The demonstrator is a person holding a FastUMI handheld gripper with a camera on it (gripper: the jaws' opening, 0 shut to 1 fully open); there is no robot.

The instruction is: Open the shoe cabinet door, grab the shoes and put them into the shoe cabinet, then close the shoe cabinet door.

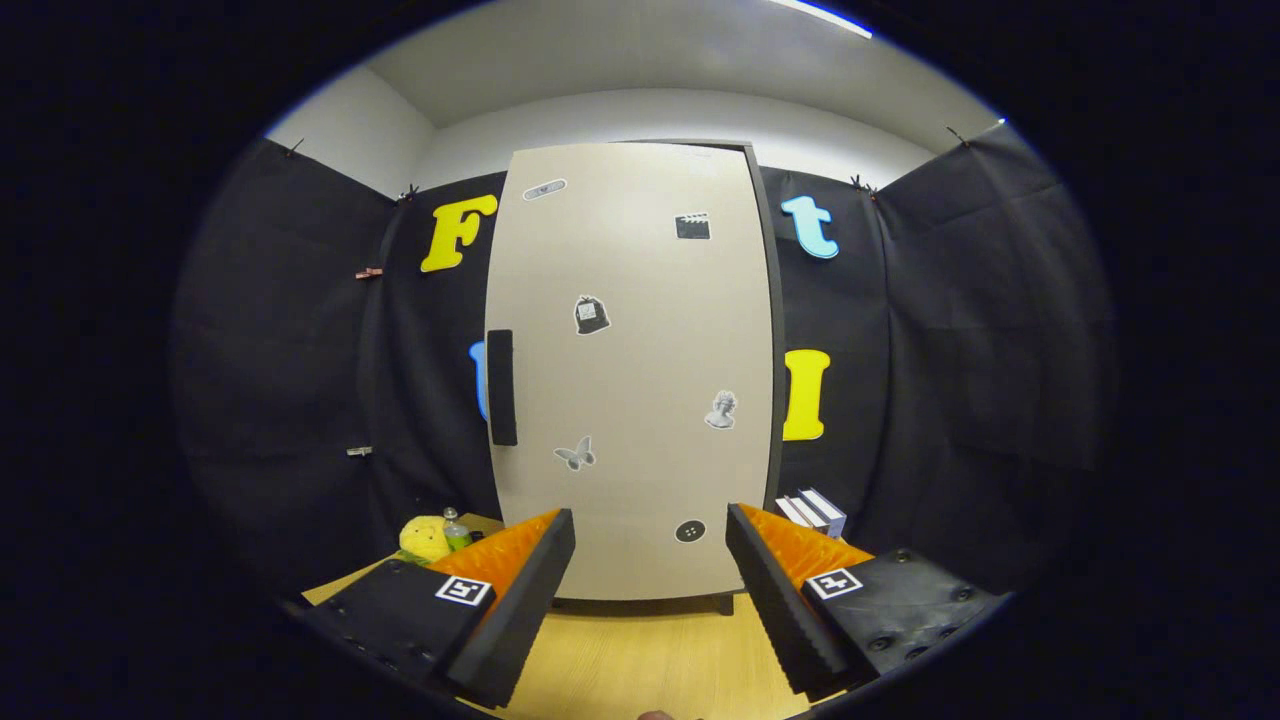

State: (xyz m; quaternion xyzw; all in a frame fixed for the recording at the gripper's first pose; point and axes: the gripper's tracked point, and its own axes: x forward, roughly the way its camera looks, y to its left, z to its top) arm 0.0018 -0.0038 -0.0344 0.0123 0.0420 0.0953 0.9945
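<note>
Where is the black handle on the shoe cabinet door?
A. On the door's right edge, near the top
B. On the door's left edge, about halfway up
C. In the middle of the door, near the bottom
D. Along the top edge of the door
B. The black handle sits on the left edge of the closed shoe cabinet door, about halfway up; the open gripper holds nothing in front of it.
</note>
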